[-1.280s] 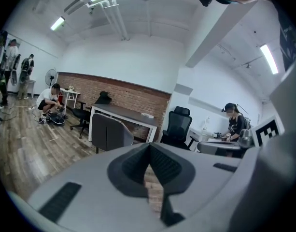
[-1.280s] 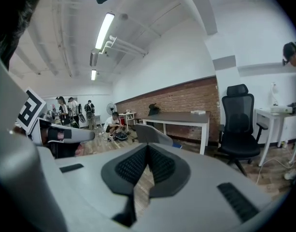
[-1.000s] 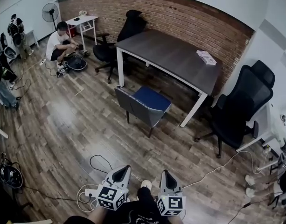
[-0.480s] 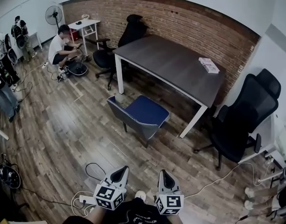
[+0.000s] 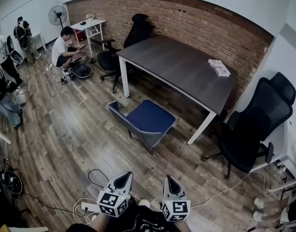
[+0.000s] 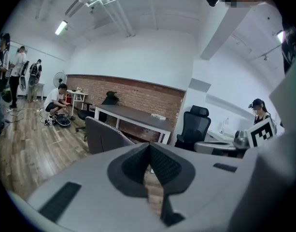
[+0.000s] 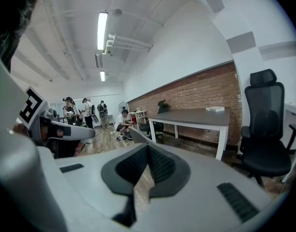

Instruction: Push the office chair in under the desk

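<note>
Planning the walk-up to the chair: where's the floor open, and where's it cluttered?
Open: wood floor between the blue chair and the cables near the feet; desk top bare except a booklet. Crowded: right side, black office chair plus a cord; far left, crouching person and gear.

Blue chair [image 5: 150,116] — grey desk [image 5: 179,62], red-brick wall [image 5: 196,19]

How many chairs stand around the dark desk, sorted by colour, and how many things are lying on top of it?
Black office chairs: 2, one at the right end, one at the far end of the dark desk by the brick wall
Blue-seated chair: 1
Booklet on the desk: 1
Total: 4
</note>
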Tool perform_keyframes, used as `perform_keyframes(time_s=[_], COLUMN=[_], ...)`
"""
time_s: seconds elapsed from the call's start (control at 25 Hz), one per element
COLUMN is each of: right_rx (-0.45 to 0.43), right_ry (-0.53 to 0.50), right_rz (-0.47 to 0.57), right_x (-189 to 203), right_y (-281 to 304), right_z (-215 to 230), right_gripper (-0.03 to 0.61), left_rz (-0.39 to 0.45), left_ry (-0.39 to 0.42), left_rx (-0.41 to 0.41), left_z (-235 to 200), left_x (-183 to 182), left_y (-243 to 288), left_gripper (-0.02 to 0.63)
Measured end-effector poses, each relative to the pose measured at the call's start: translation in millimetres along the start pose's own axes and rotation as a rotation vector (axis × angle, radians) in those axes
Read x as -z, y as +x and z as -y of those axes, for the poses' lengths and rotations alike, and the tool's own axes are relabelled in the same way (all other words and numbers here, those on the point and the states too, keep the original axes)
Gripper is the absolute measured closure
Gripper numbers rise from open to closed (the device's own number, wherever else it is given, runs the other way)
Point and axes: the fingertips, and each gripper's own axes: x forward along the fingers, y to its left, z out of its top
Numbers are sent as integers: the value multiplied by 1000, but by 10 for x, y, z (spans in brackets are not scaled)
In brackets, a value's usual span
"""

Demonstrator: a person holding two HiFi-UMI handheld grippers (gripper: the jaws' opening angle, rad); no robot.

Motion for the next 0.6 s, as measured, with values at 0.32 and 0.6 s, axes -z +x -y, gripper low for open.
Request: perform_keyframes(time_s=[0.32,0.6], right_rx=[-17,56], right_ry=[-16,10], right_rz=[-19,-22], right_x=[0,-82], right_y=[243,623], right_z=[-49,-49], right_gripper=[575,575], left_rz=[-3,-41], left_ry=[22,57], left_rx=[-5,42], left_z=[-205,-632], left_x=[-46,-134], left_y=[181,540], left_gripper=[609,607])
